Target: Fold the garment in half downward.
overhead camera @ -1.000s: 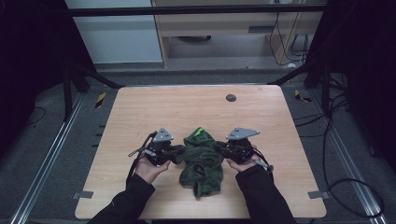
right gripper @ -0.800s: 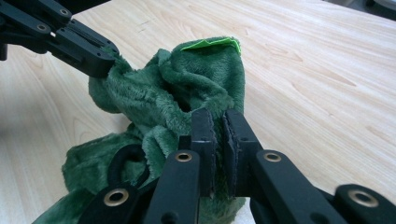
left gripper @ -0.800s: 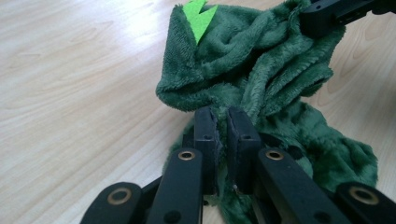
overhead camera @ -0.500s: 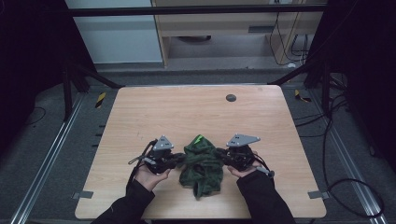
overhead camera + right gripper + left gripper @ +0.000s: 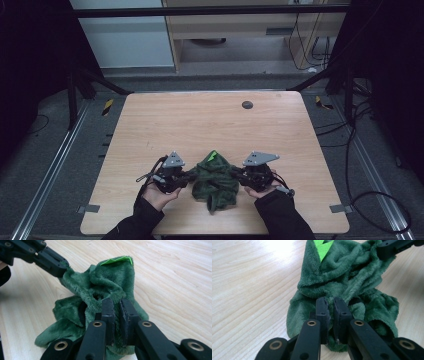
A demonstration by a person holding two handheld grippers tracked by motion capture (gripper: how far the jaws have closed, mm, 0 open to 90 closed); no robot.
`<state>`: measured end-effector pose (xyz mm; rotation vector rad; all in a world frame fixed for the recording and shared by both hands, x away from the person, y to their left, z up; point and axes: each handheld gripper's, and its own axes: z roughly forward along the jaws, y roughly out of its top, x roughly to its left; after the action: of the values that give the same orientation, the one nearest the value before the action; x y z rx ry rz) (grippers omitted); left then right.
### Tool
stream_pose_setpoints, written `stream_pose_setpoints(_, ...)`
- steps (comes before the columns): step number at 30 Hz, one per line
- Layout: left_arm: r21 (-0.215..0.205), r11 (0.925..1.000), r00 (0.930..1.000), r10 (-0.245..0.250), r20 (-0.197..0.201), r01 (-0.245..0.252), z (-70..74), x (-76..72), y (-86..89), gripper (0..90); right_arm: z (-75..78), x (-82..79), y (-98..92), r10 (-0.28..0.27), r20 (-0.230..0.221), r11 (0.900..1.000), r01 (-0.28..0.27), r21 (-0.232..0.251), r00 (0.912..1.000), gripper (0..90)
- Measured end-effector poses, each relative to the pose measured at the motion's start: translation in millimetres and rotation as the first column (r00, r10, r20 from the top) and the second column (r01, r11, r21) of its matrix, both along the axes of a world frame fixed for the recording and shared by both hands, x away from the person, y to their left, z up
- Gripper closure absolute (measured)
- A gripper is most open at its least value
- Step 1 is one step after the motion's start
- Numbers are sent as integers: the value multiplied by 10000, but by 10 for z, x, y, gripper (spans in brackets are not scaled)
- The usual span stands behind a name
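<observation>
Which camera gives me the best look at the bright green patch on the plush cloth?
The left gripper view: the bright green patch sits large and face-on atop the dark green plush cloth. The right gripper view shows it edge-on; the high view shows a tiny speck.

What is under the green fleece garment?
The garment lies crumpled on the wooden table, pinched by the left gripper and right gripper. Its folds hide anything beneath.

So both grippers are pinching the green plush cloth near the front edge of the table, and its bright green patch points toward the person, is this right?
Not quite. The bright green patch sits on the far side of the green plush cloth, pointing away from the person, as the high view shows. The left gripper and right gripper do pinch it near the front edge.
</observation>
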<state>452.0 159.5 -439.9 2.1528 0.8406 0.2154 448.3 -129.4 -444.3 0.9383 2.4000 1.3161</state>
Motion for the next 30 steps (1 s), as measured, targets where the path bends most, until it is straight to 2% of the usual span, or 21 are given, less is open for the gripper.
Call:
stream_pose_setpoints(11,244,9989,9984,-397,-390,407,-125,-130,-34,833,-128,-144,-31,184,-452,9998,-185,-14,9988,819)
stream_pose_setpoints(21,360,9976,9958,-567,-712,594,-220,-204,-53,832,-251,-266,-51,387,-969,9992,-389,1,9945,805)
stream_pose_setpoints(30,432,9970,9943,-607,-875,647,-288,-219,-79,830,-329,-316,-68,460,-1179,9989,-468,-41,9920,792)
